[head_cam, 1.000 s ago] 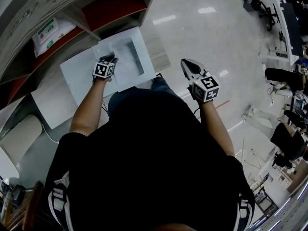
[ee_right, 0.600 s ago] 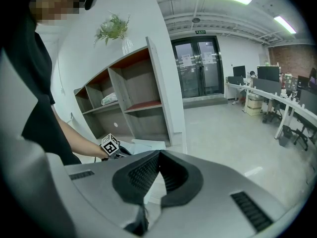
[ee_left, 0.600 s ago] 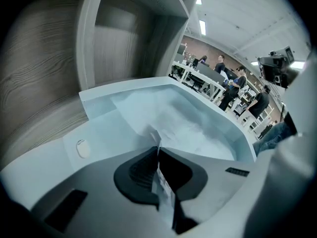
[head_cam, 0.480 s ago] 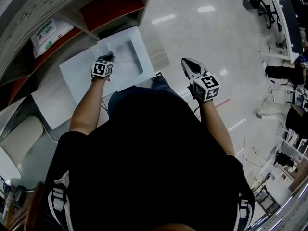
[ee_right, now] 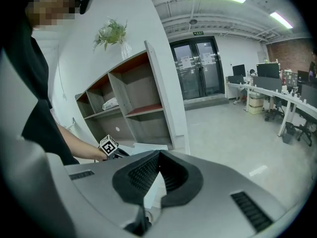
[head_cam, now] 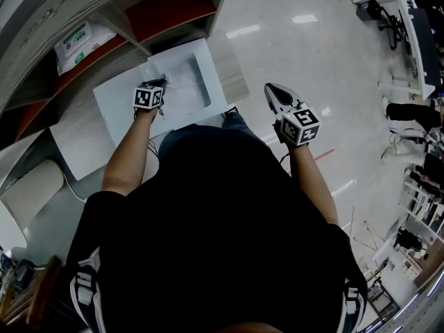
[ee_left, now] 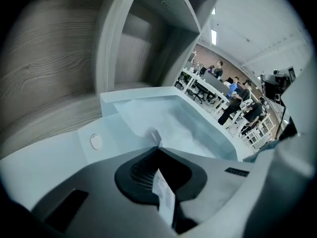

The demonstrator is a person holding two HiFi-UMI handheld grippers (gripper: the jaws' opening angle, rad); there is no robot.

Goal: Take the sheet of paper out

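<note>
A shallow white box (head_cam: pixel 211 71) lies open on a low surface in front of the shelves, with a crumpled white sheet of paper (head_cam: pixel 182 82) inside it. My left gripper (head_cam: pixel 158 82) points down into the box's left side. In the left gripper view its jaws have just been closing, and the gripper (ee_left: pixel 158 145) is shut on a raised fold of the paper (ee_left: pixel 166 120); a strip of it shows between the jaws. My right gripper (head_cam: pixel 269 89) hangs over the floor to the right of the box. Its jaws (ee_right: pixel 158 152) meet at the tip with nothing in them.
A shelf unit with red-brown boards (head_cam: pixel 159 12) stands behind the box and holds a pack of wipes (head_cam: pixel 80 44). The box's flat white lid (head_cam: pixel 83 141) spreads to the left. Glossy floor (head_cam: pixel 312 61) lies to the right, with desks and people far off.
The left gripper stays at the box's left side with only a slight shift. The right gripper has not moved.
</note>
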